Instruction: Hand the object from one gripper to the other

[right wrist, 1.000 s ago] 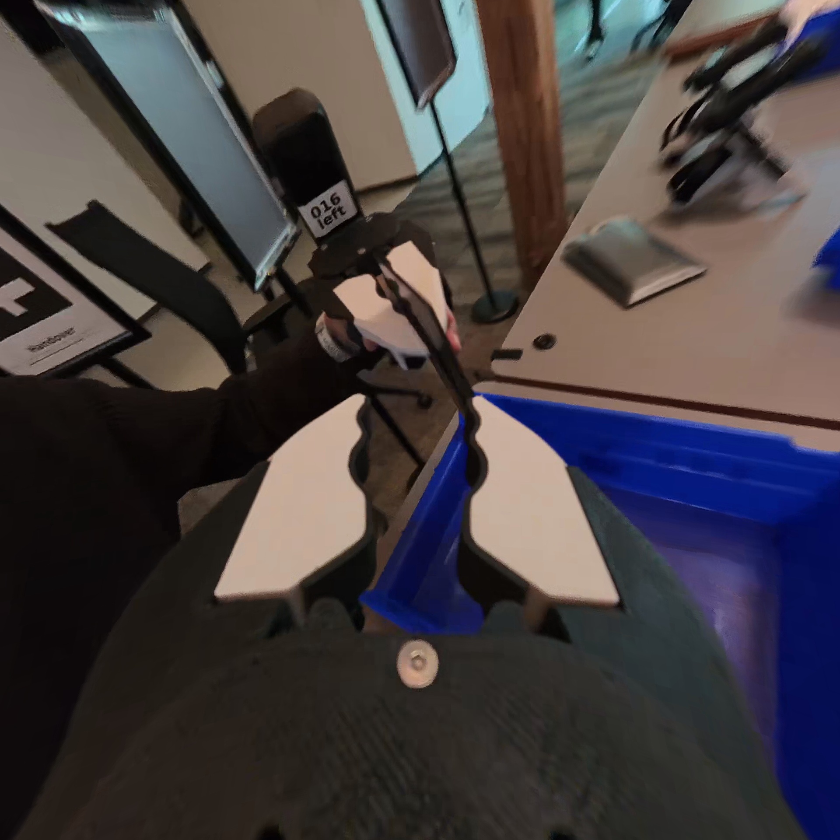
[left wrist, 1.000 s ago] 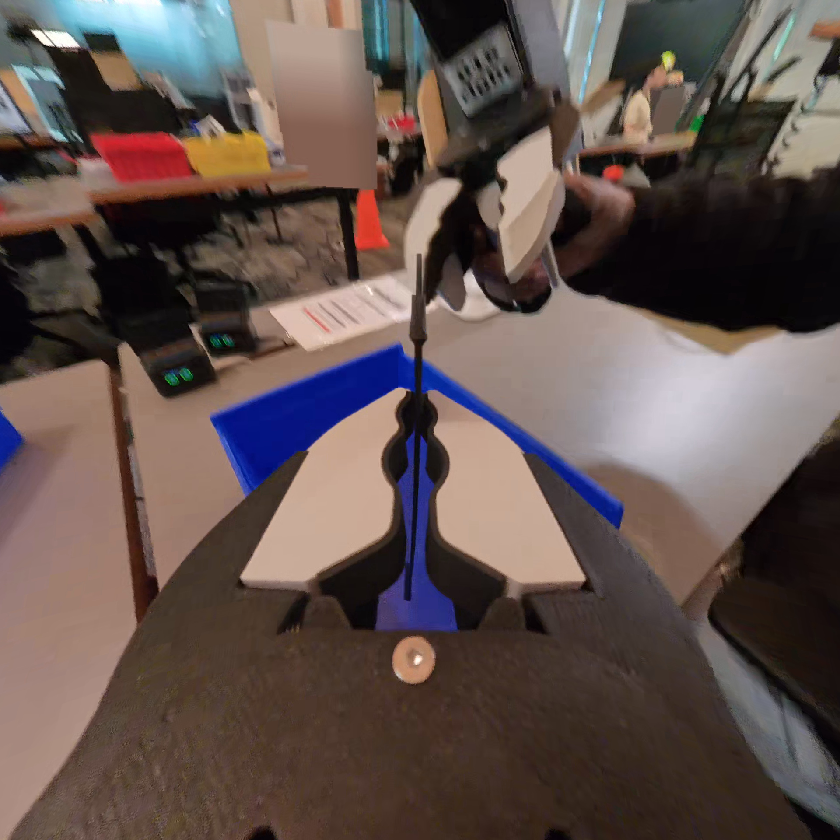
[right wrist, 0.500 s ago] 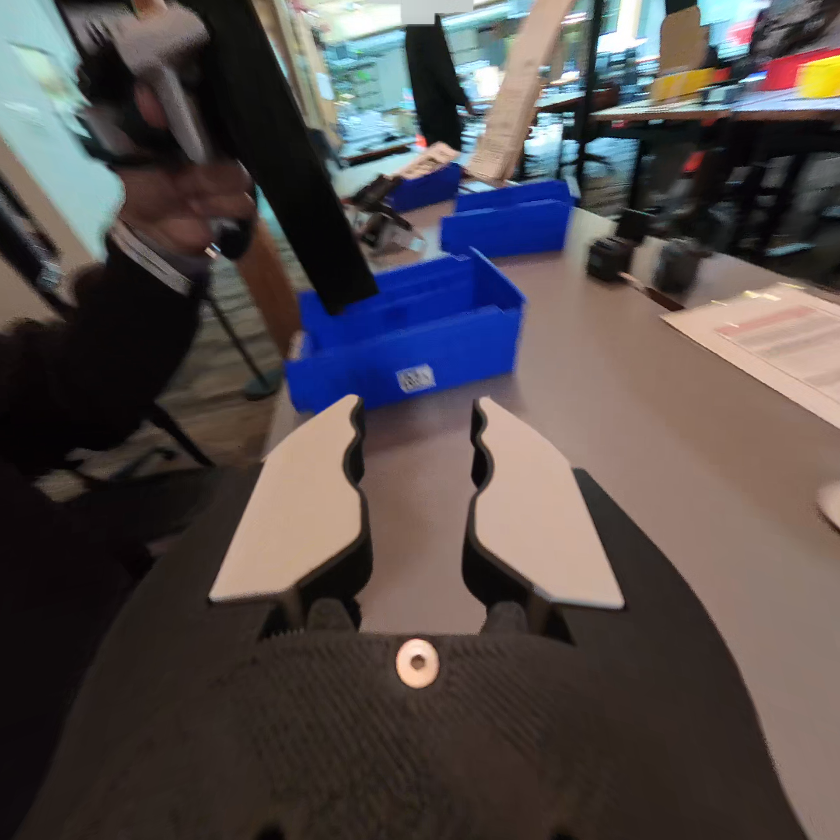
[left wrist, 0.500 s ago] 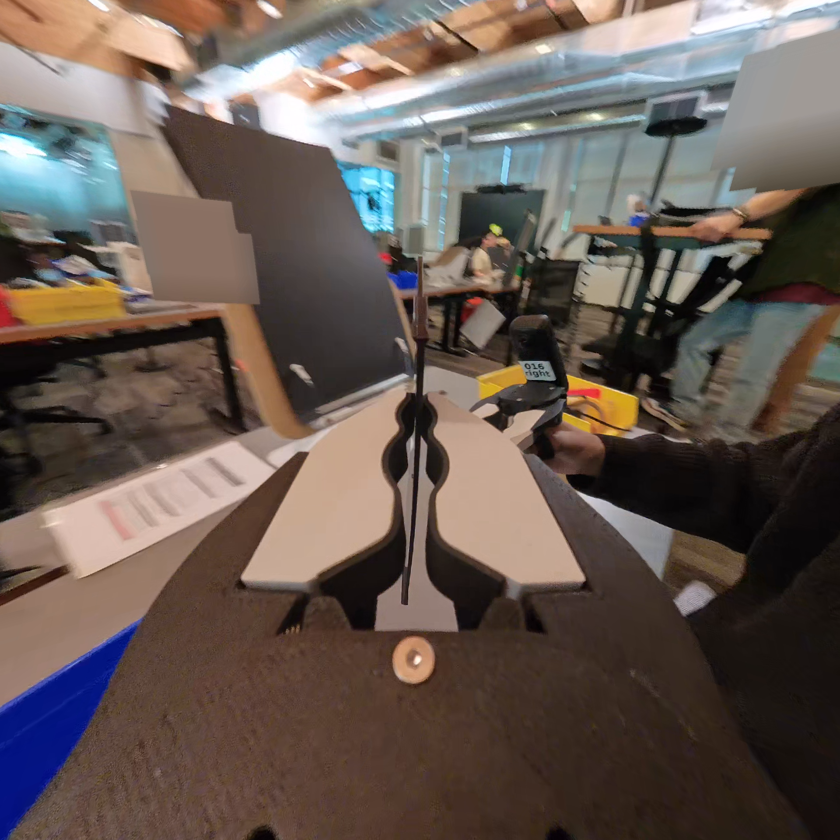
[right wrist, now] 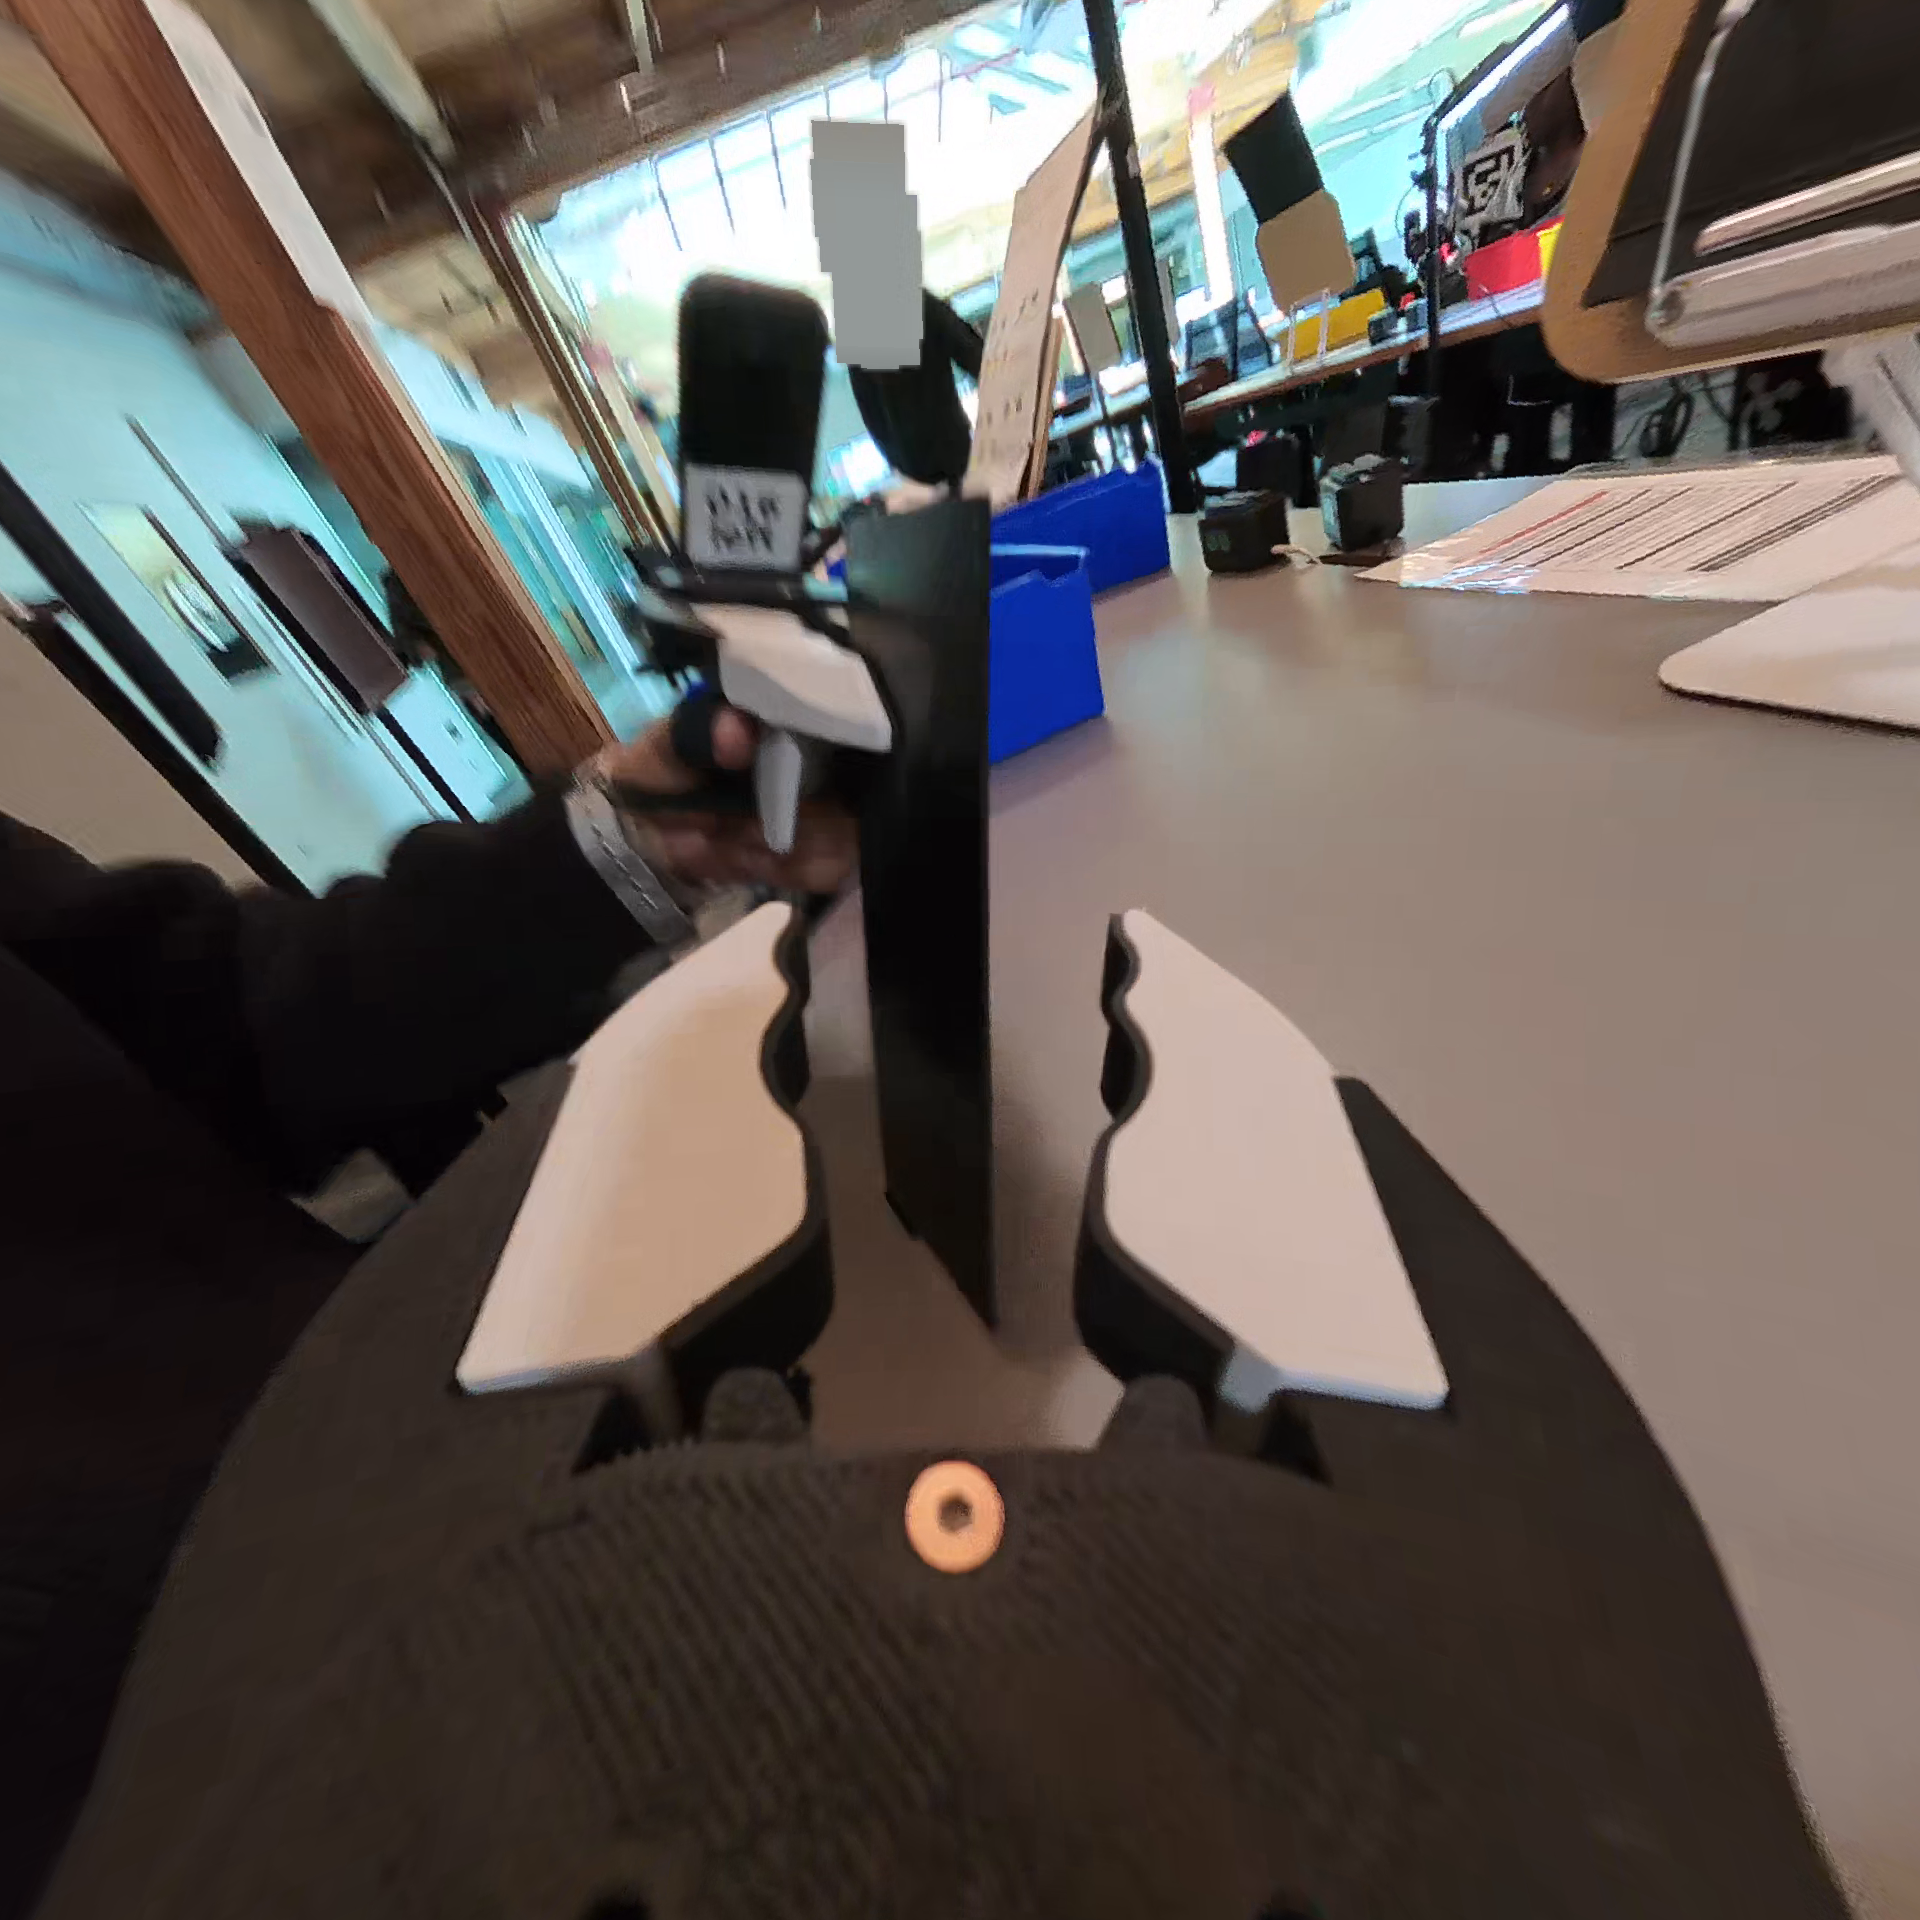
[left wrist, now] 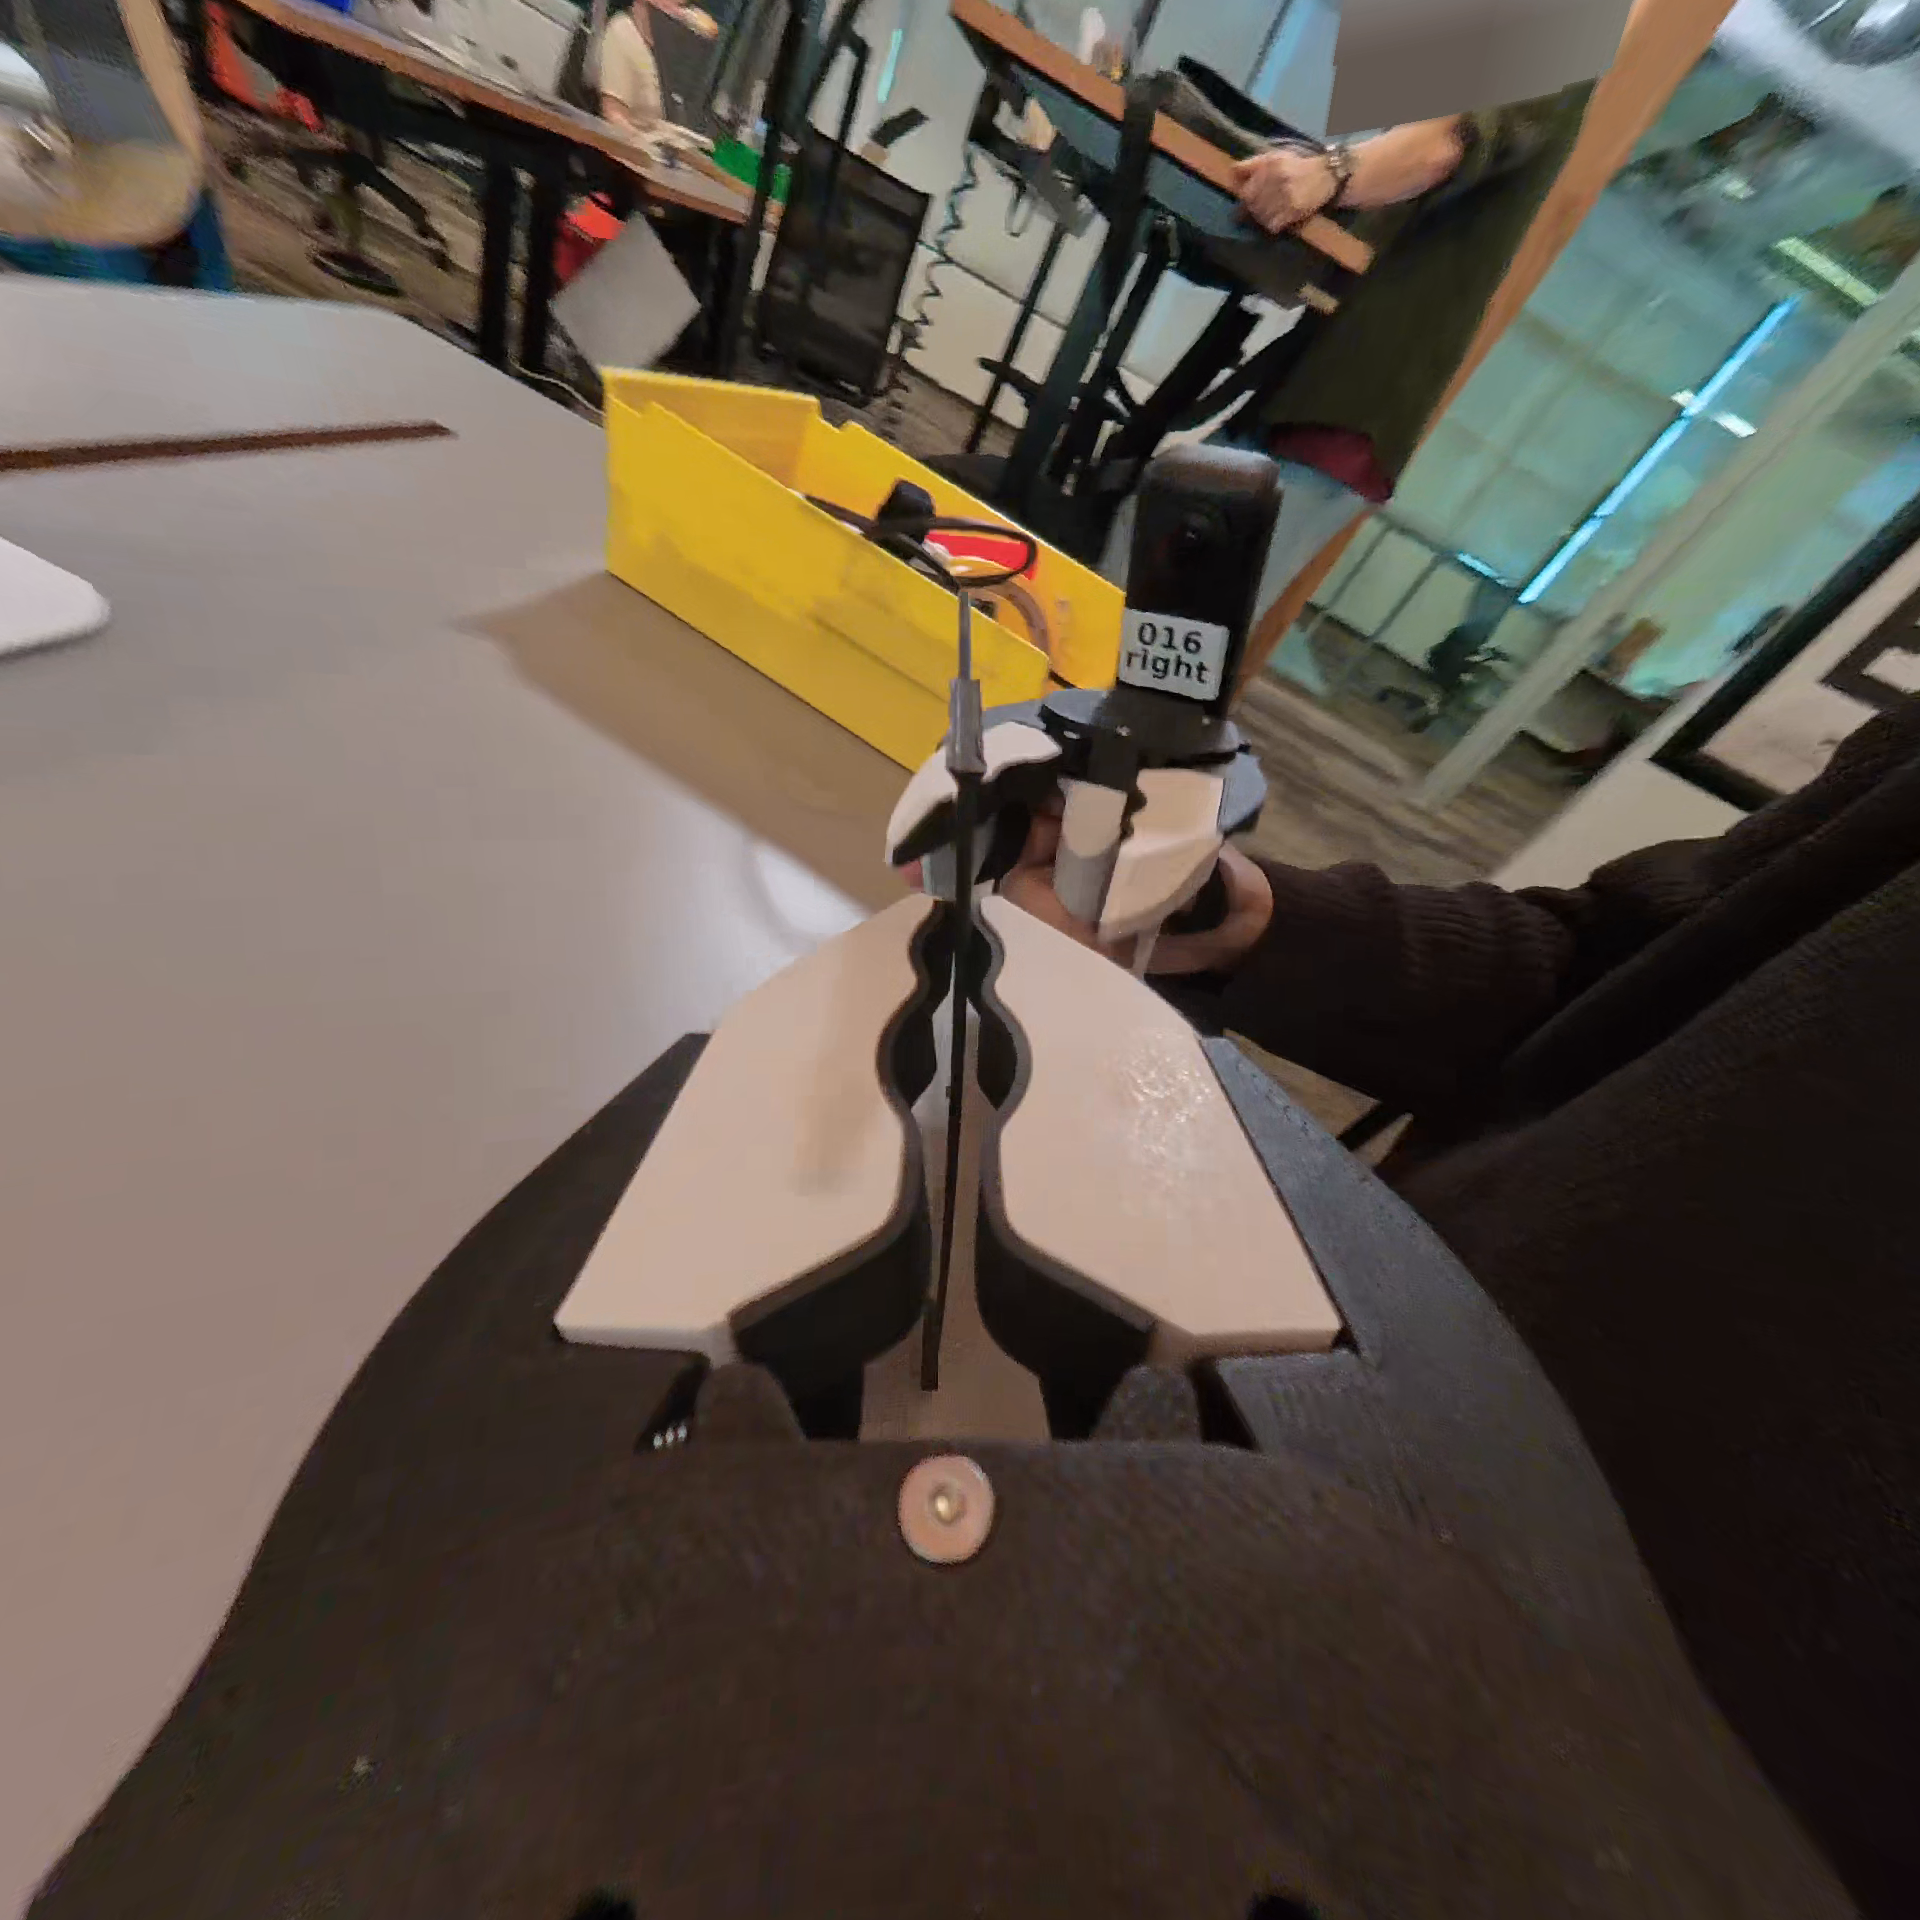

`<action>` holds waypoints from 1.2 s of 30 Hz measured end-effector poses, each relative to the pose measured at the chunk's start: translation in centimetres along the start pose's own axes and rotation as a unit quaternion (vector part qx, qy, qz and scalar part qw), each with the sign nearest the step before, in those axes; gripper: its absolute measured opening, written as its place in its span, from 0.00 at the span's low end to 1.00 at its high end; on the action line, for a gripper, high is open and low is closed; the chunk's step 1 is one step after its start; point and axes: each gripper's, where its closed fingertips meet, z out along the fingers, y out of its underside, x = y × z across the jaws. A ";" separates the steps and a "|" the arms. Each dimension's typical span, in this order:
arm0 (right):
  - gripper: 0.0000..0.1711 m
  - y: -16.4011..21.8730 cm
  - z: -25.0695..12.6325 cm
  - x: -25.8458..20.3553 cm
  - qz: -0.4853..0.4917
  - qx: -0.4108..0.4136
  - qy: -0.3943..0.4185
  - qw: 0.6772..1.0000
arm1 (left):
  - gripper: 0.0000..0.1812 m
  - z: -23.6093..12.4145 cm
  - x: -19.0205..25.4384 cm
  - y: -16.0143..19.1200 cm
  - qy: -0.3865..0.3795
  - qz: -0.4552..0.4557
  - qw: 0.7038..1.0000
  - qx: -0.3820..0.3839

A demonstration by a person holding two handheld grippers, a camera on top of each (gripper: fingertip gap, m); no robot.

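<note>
1. Grey tabletop (left wrist: 312, 831) fills the foreground of a workshop; a yellow bin (left wrist: 790, 582) stands at its far edge.
2. Left gripper (left wrist: 961, 925): fingers closed edge-on upon a thin black panel (left wrist: 951, 1143), which stands upright.
3. Right gripper (right wrist: 956, 925): fingers spread wide, gripping nothing.
4. In the right wrist view, the black panel (right wrist: 930, 883) sits between the spread fingers; contact with either cannot be determined.
</note>
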 end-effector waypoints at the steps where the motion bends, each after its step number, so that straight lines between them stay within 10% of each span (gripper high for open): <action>1: 0.31 -0.4 -0.7 -0.1 0.019 0.016 -0.004 1.000 | 0.01 0.8 0.1 0.4 0.014 -0.007 1.000 -0.001; 8: 0.26 1.5 -1.9 -0.4 0.005 -0.018 0.030 0.999 | 0.01 3.6 2.2 0.3 0.135 -0.061 0.989 0.022; 14: 0.01 2.8 -0.4 -2.7 0.046 -0.042 -0.034 0.997 | 0.01 3.6 2.6 1.0 0.176 -0.092 0.979 0.040; 18: 0.01 2.6 -0.5 -2.1 0.068 -0.033 -0.024 0.997 | 0.21 3.0 0.7 -0.2 0.108 -0.066 0.986 0.108; 27: 0.01 -0.9 -3.3 1.3 0.156 0.060 -0.002 0.986 | 0.27 2.3 -2.9 1.0 -0.098 0.135 0.982 0.082; 30: 0.01 -1.5 -3.7 1.8 0.170 0.078 -0.003 0.982 | 0.26 2.3 -3.1 1.8 -0.189 0.310 0.931 0.035; 36: 0.01 -1.5 -2.9 1.3 0.205 0.072 -0.031 0.976 | 0.24 3.1 -0.6 2.1 -0.291 0.646 0.705 -0.002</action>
